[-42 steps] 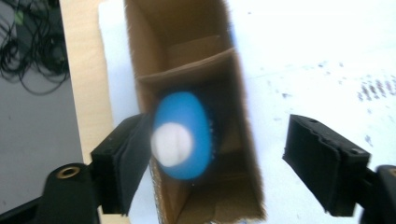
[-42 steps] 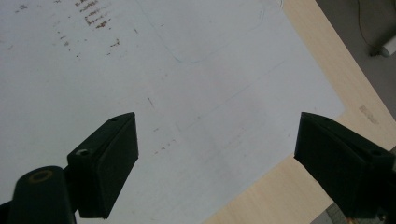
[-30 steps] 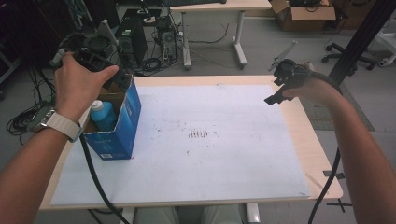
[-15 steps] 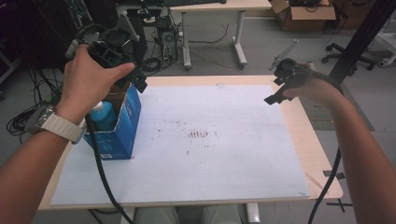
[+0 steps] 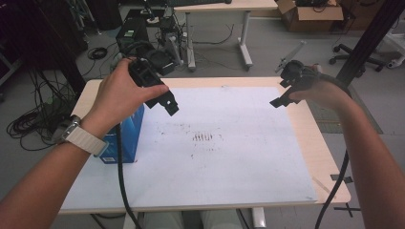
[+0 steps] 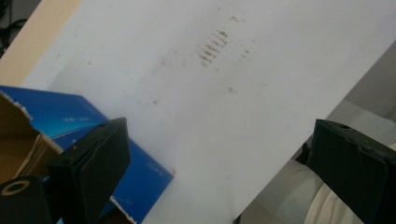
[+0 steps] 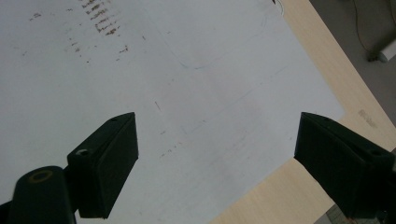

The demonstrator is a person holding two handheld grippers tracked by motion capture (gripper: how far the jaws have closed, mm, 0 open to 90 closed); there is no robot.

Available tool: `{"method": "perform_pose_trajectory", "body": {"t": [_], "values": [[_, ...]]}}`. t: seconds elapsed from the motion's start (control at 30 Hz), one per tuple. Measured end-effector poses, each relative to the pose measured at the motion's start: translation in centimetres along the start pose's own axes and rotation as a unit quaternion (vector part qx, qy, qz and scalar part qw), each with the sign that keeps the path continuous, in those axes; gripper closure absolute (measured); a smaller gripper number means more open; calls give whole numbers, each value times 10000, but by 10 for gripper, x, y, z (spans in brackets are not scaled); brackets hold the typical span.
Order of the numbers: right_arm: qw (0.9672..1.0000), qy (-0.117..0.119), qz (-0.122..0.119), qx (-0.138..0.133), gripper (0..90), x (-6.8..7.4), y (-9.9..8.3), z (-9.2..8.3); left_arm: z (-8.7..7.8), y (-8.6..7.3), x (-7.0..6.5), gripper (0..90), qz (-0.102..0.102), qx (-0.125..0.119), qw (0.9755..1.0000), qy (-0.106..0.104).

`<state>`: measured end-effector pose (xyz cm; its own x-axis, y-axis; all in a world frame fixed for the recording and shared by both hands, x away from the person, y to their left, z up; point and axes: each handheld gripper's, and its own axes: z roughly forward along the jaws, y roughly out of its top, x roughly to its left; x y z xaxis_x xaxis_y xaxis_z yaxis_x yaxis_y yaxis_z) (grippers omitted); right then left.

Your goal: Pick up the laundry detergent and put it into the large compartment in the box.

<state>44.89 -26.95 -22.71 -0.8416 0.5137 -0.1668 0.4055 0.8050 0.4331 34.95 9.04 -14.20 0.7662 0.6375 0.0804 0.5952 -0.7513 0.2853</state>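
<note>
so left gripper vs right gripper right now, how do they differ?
Left gripper is held above the white sheet beside the blue box; right gripper is at the sheet's far right edge, with no object near. The left one's jaws point right and down, the right one's left and down. Both are open and hold nothing.

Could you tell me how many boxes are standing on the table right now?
1: a blue box at the table's left edge, partly hidden behind the left hand.
</note>
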Motion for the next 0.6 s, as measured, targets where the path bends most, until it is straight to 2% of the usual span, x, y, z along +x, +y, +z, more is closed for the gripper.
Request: {"method": "perform_pose_trajectory", "body": {"t": [0.03, 0.07, 0.1, 0.17, 0.2, 0.23, 0.6], "values": [[10000, 1, 21, -1, 135, 0, 0, 0, 2, 1, -2, 61, 106, 9, 9999, -58], [10000, 8, 15, 14, 135, -1, -2, 1, 7, 2, -6, 63, 315, 44, 9994, -141], [10000, 16, 7, 20, 135, 0, -2, 2, 7, 2, -6, 66, 315, 44, 9994, -141], [10000, 13, 1, 31, 135, -1, -2, 2, 16, 0, -13, 66, 472, 17, 9986, -235], [10000, 13, 1, 31, 135, -1, -2, 2, 16, 0, -13, 71, 472, 17, 9986, -235], [10000, 11, 21, -12, 134, -2, -2, 2, 21, 1, -15, 72, 564, 72, 9981, -236], [10000, 30, 3, -15, 134, -2, 1, 4, 26, 4, -14, 71, 589, 114, 9978, -283]]}}
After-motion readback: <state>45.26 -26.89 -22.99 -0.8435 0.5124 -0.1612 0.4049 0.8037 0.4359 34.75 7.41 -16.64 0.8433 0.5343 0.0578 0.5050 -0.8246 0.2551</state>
